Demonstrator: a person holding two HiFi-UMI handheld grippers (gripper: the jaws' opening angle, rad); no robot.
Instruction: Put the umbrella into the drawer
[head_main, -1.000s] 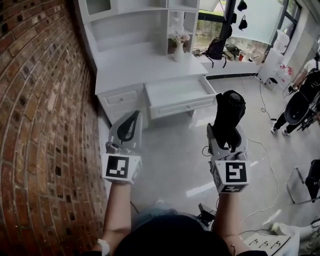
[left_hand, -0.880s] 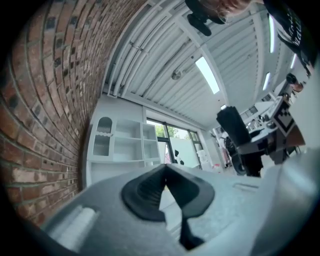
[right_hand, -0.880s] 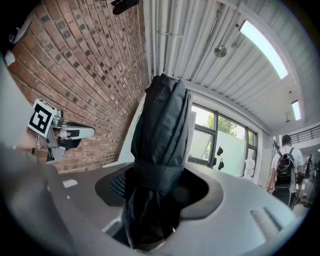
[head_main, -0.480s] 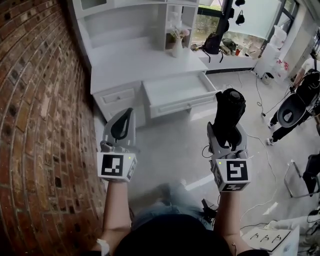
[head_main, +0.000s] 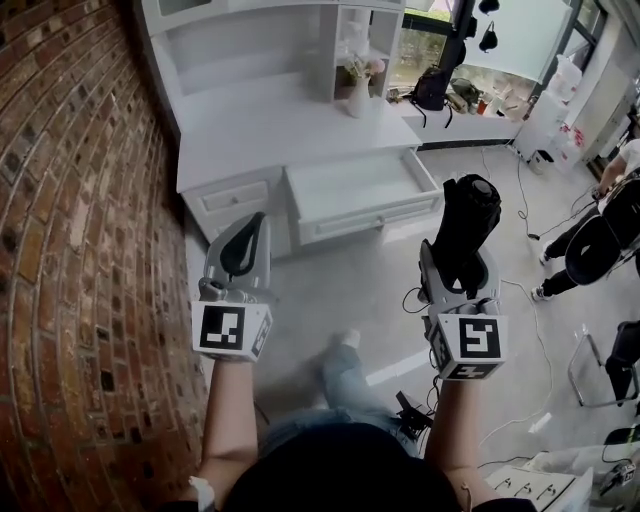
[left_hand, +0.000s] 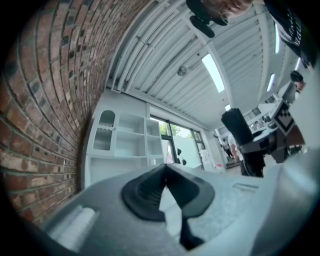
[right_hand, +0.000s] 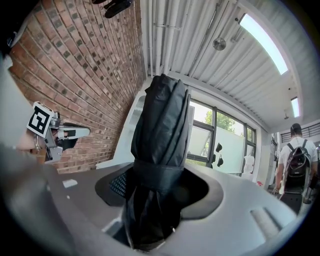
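Your right gripper (right_hand: 159, 186) clamps the folded black umbrella (right_hand: 161, 125), upright toward 12 o'clock; your left gripper (right_hand: 75, 133) shows at 9 o'clock against the brick wall (right_hand: 75, 60).

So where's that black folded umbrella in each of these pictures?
Head view: right of centre, the umbrella stands up out of the right hand-held gripper.
Left gripper view: far right, a dark upright shape.
Right gripper view: dead centre, clamped between the jaws.
Shared landmark: the brick wall, on the left in all three.
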